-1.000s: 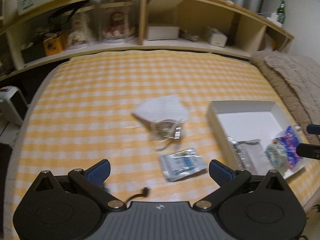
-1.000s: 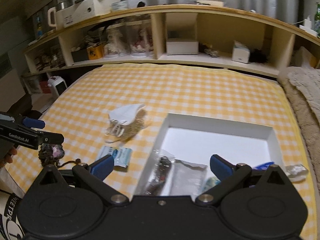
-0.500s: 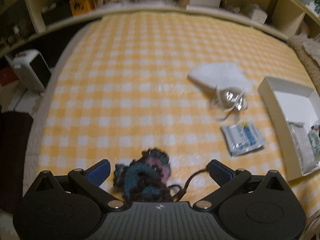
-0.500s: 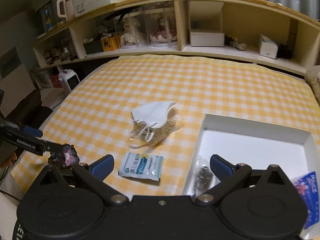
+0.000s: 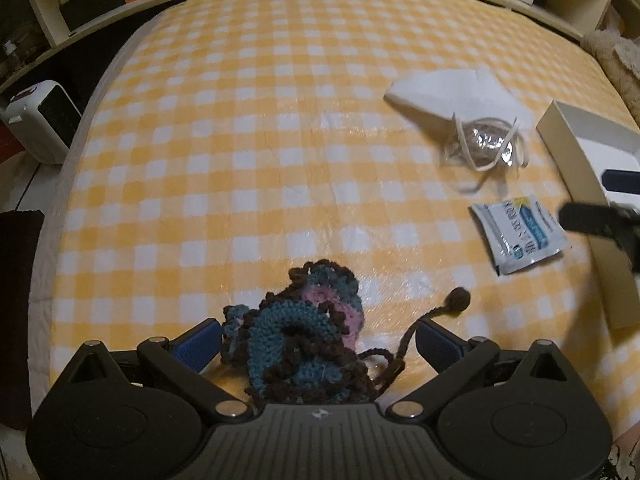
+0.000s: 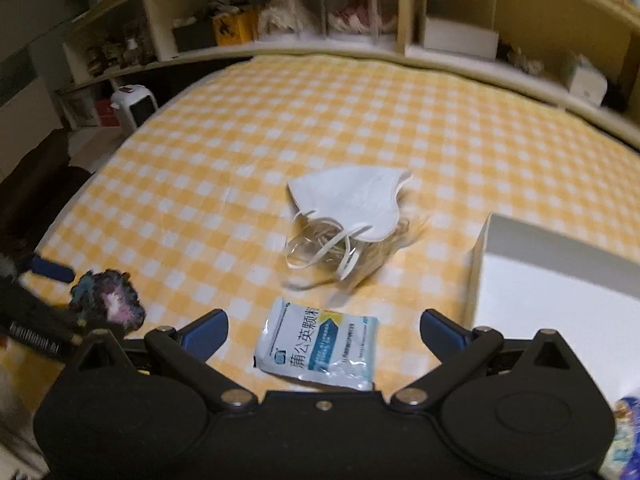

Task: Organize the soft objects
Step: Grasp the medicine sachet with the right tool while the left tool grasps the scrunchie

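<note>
**A:** How far is the sorting now?

**B:** I judge about half. My left gripper [image 5: 318,340] points steeply down over the crochet piece [image 5: 308,336]. Its jaws stand wide and are just starting to close, with the yarn lying between the blue pads [image 5: 200,342]. I see no pad pressing on it yet, so I do not count it as held.

**A:** And your other hand?

**B:** The right gripper [image 6: 324,330] is wide open and holds nothing. The medicine sachet [image 6: 316,350] lies flat on the checked cloth [image 6: 360,128], directly under and between its fingers. The white box [image 6: 560,280] is just to its right side.

**A:** What is already inside the box?

**B:** From here I see only its wall, a bare part of the floor, and a blue printed packet [image 6: 628,440] at the lower right corner of the right view. Whether it lies inside, I cannot tell.

**A:** What is left on the cloth?

**B:** Three things: the crochet piece, the sachet, and the white face mask [image 6: 352,200], which lies further ahead of the right gripper with its straps over something clear and shiny.
</note>
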`<action>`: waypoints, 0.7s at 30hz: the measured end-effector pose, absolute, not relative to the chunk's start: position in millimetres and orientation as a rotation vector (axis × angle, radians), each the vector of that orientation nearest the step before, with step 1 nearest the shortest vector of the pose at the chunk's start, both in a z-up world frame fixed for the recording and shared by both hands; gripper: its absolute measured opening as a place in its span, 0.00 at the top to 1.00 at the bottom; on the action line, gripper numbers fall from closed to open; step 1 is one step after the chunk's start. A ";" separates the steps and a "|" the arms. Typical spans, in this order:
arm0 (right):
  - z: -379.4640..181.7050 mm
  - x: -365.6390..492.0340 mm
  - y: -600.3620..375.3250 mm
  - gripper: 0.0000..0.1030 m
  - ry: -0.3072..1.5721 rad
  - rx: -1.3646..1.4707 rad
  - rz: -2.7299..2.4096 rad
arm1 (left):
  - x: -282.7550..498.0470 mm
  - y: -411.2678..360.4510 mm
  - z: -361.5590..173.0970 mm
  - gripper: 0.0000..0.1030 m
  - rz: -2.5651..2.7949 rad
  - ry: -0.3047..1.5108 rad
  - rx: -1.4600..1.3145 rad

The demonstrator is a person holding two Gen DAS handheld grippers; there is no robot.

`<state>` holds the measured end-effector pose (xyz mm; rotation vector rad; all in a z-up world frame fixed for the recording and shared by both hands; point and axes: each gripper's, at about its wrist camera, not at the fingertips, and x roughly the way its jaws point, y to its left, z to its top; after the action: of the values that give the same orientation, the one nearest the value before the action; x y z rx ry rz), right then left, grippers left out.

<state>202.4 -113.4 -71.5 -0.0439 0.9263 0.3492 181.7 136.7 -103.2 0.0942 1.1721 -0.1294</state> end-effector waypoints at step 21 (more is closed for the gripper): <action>-133.0 238.9 -106.2 0.00 1.044 0.138 0.235 | 186.9 128.4 -128.0 0.24 -0.138 1.243 0.200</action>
<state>238.9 -106.2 -133.0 0.1382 1.0436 0.2350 186.9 128.4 -128.0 0.1999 1.2427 -0.1384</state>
